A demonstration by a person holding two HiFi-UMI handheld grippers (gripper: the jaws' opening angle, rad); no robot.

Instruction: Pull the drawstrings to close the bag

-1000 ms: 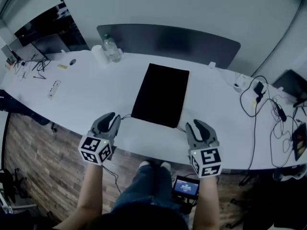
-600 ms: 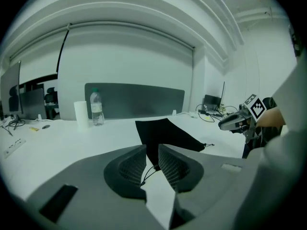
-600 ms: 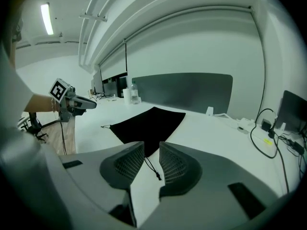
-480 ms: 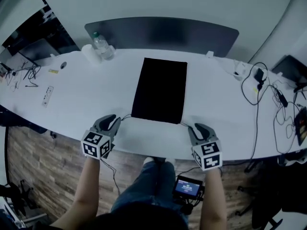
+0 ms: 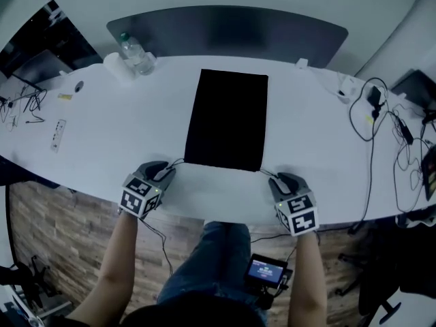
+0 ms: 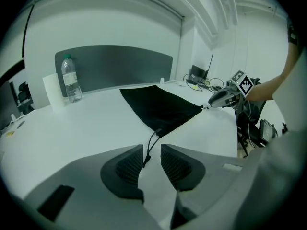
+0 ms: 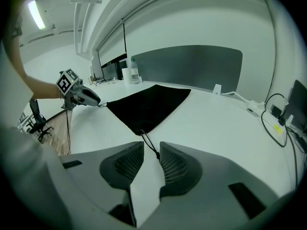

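Table [image 5: 122,135], left hand-held gripper [image 5: 165,172] angled down, jaws just opening round drawstring [image 6: 149,145]

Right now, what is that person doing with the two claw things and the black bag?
A person holds a gripper in each hand at the near end of a flat black bag on the white table. The left gripper has one drawstring lying between its open jaws, and the right gripper has the other drawstring between its own. Both pairs of jaws have just opened a bit wider. Neither is pinching its string yet, so the bag is not pulled closed.
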